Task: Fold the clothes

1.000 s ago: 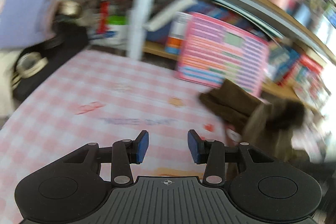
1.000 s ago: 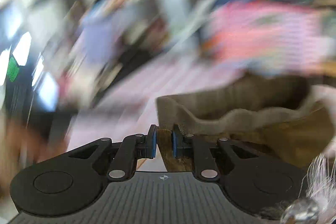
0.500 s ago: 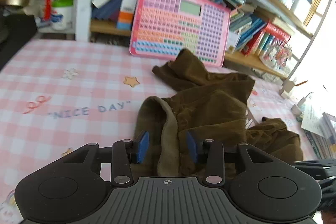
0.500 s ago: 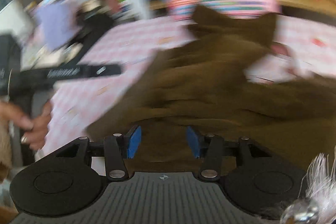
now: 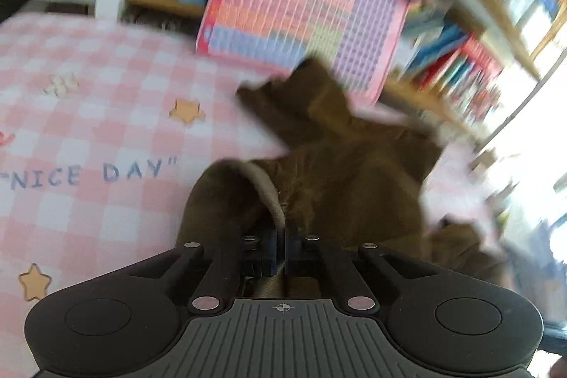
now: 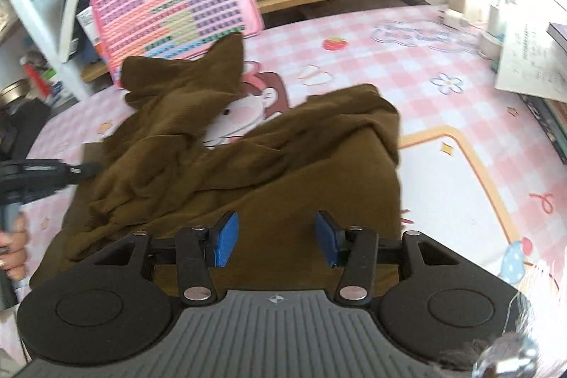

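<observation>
On the pink checked cloth (image 6: 443, 116) lies the crumpled brown garment (image 6: 269, 165). Left gripper (image 5: 281, 248) pinches its pale edge tight. Right gripper (image 6: 276, 236) hangs wide open just above the garment's near part.

Both wrist views low, close over brown garment (image 6: 248, 165), sharing pink board (image 5: 301, 9)
</observation>
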A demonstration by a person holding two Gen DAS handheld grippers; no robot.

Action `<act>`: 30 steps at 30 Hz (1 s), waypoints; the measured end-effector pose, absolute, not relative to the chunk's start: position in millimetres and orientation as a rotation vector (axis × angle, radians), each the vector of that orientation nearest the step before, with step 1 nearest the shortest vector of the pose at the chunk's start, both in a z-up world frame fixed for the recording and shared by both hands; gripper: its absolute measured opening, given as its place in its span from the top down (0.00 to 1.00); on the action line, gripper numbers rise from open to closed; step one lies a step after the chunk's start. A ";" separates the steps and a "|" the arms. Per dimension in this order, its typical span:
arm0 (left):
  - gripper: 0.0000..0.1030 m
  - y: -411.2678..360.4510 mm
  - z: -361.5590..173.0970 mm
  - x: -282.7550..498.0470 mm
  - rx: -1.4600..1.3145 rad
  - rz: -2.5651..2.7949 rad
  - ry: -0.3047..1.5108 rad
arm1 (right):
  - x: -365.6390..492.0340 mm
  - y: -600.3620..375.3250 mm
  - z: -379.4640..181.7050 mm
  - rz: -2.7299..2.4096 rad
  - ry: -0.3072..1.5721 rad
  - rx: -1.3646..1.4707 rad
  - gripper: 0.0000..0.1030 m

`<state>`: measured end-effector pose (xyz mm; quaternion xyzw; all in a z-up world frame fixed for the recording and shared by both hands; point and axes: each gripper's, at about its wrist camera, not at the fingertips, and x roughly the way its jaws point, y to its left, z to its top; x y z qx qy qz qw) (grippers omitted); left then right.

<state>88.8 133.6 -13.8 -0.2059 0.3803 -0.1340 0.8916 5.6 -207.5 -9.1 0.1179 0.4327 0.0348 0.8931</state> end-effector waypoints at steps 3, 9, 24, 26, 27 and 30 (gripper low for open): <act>0.98 159.8 22.9 64.8 -0.508 -0.252 0.617 | 3.3 -215.0 -9.4 0.026 0.892 0.247 0.56; 0.97 212.4 -35.8 76.6 -0.443 0.035 0.778 | 7.4 -229.2 -5.6 -0.006 0.869 0.254 0.56; 0.80 207.6 -6.1 34.6 -0.466 0.108 0.663 | 16.7 -277.2 -16.3 -0.091 0.878 0.302 0.54; 0.80 194.7 -4.2 29.4 -0.458 0.064 0.676 | 18.7 -288.0 -19.4 -0.105 0.886 0.319 0.54; 0.80 186.6 -4.8 26.8 -0.444 0.047 0.689 | 19.9 -292.0 -20.8 -0.104 0.890 0.325 0.54; 0.80 166.4 -9.6 15.5 -0.424 0.012 0.723 | 24.8 -300.1 -25.0 -0.091 0.901 0.341 0.54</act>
